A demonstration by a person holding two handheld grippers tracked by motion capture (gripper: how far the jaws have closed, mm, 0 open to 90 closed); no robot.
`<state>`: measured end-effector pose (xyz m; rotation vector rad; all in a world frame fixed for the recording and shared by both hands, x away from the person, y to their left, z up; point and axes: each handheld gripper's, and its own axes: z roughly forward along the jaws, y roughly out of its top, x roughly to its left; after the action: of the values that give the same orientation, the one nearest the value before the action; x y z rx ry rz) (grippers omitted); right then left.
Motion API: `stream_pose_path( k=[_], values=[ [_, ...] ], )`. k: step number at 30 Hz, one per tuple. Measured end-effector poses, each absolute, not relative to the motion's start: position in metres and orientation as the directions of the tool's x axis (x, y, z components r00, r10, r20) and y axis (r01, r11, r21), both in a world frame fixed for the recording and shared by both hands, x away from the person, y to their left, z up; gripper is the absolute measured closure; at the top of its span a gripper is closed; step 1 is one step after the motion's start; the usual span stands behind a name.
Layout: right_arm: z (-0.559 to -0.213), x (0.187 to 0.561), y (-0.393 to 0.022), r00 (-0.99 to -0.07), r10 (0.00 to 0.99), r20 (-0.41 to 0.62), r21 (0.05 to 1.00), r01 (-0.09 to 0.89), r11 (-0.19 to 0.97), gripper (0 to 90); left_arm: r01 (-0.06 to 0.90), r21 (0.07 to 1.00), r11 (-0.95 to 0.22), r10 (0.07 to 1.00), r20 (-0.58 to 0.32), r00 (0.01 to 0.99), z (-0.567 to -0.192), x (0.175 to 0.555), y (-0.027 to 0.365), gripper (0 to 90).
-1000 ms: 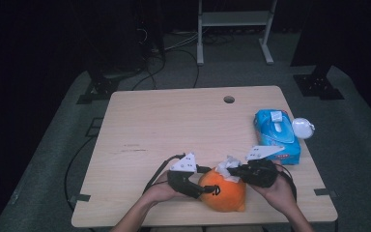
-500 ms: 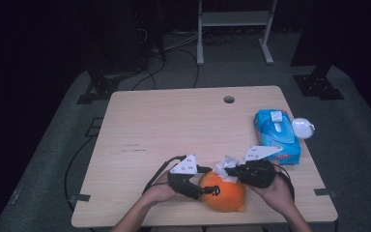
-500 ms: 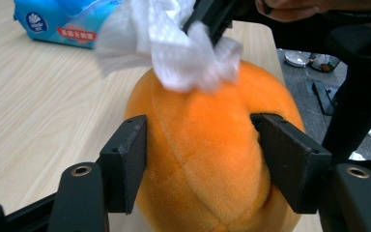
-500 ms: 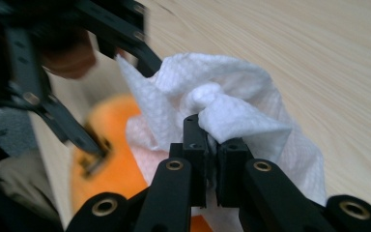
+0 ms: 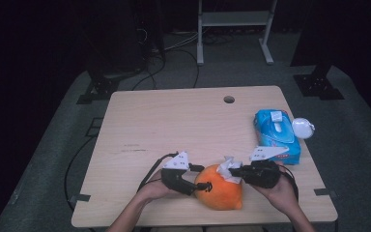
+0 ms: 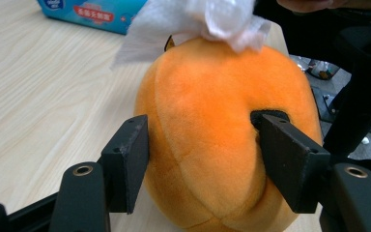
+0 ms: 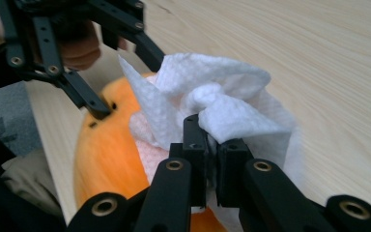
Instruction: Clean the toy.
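Little is changing since the earlier frames: both hands are holding their places, and the right tongs are sitting a touch nearer the orange plush fruit's top. At the near edge of the surface, the left tongs are clamped on the orange plush fruit, their pads pressing into its left side. Right tongs are pinching a crumpled white tissue together, holding it against the fruit's upper far side. Farther right, a blue wet-wipe pack is lying near the surface's right edge, with a small white round object just beside it.
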<state>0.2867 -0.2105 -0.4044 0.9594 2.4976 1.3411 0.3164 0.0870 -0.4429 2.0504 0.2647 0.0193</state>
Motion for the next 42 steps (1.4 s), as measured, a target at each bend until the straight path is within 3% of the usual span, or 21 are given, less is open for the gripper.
stream_pose_path(
  k=[8, 21, 28, 34, 39, 42],
  values=[
    [-0.407, 0.284, -0.200, -0.783, 0.608, 0.134, 0.813, 0.438, 0.384, 84.3, 0.205, 0.913, -0.352, 0.184, -0.147, 0.972, -0.431, 0.320, 0.085, 27.3],
    [-0.408, 0.284, -0.212, -0.792, 0.586, 0.169, 0.819, 0.444, 0.364, 84.1, 0.235, 0.882, -0.409, 0.213, -0.158, 0.964, -0.446, 0.322, 0.085, 30.9],
    [-0.404, 0.275, -0.197, -0.837, 0.533, 0.127, 0.830, 0.384, 0.405, 83.8, 0.225, 0.876, -0.427, 0.215, -0.143, 0.966, -0.446, 0.321, 0.089, 31.0],
    [-0.407, 0.279, -0.211, -0.811, 0.570, 0.128, 0.823, 0.408, 0.396, 83.8, 0.232, 0.875, -0.426, 0.219, -0.149, 0.964, -0.448, 0.323, 0.091, 31.0],
    [-0.405, 0.271, -0.204, -0.852, 0.510, 0.118, 0.834, 0.363, 0.415, 83.6, 0.235, 0.870, -0.433, 0.224, -0.149, 0.963, -0.448, 0.324, 0.094, 29.9],
    [-0.409, 0.276, -0.207, -0.835, 0.543, 0.086, 0.813, 0.374, 0.446, 83.6, 0.235, 0.869, -0.436, 0.236, -0.141, 0.961, -0.447, 0.324, 0.093, 30.3]
  ],
)
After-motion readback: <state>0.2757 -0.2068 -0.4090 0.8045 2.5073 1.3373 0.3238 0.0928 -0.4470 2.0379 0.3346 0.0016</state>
